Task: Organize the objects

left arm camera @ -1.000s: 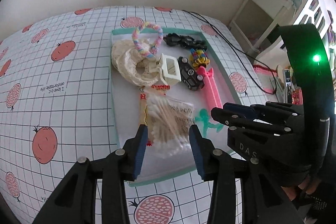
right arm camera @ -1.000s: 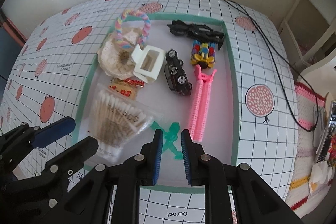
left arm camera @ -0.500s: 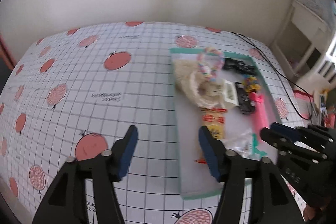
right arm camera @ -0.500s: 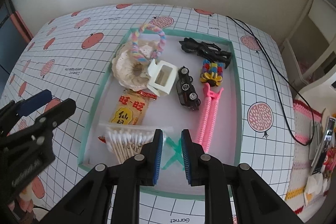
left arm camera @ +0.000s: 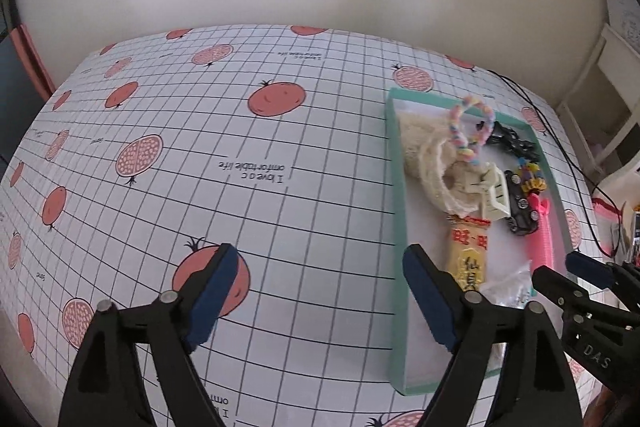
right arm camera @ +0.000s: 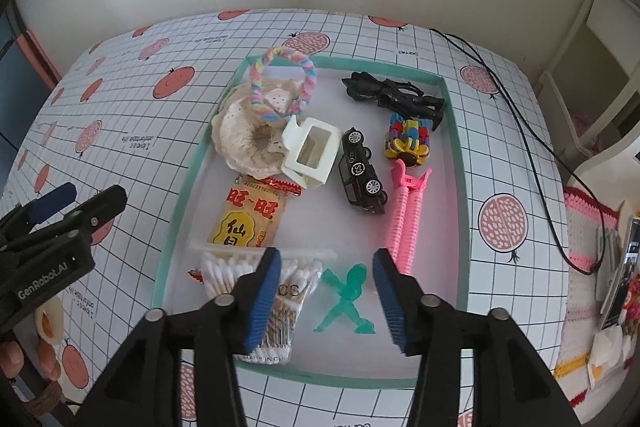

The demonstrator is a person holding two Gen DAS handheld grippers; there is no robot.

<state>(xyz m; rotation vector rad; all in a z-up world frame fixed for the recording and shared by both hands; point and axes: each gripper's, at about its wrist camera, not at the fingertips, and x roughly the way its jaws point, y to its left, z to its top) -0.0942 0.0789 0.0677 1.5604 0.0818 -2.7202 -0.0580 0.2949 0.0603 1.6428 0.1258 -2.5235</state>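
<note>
A teal tray [right arm camera: 456, 167] on the fruit-print tablecloth holds several small things. My right gripper [right arm camera: 326, 259] hovers over the tray's near end with its jaws opening. A green toy figure [right arm camera: 347, 293] lies flat on the tray floor between the fingers, and neither pad touches it. A bag of cotton swabs [right arm camera: 224, 271] sits just left of it, partly behind the left finger. A yellow snack packet [right arm camera: 248, 219], black toy car [right arm camera: 360, 175] and pink clip [right arm camera: 408, 219] lie further back. My left gripper [left arm camera: 320, 253] is over bare tablecloth left of the tray [left arm camera: 396, 227], jaws opening, nothing between them.
At the tray's far end lie a cream lace scrunchie [right arm camera: 244, 135], a rainbow ring [right arm camera: 280, 83], a white claw clip [right arm camera: 310, 151], black sunglasses [right arm camera: 392, 97] and a colourful block toy [right arm camera: 408, 139]. A black cable [right arm camera: 532, 147] runs along the table's right side. White shelving [right arm camera: 592, 67] stands beyond.
My left gripper has swung left off the tray, away from the swab bag, and its jaws have widened. The right gripper's jaws, shut before, have parted over the green figure.
</note>
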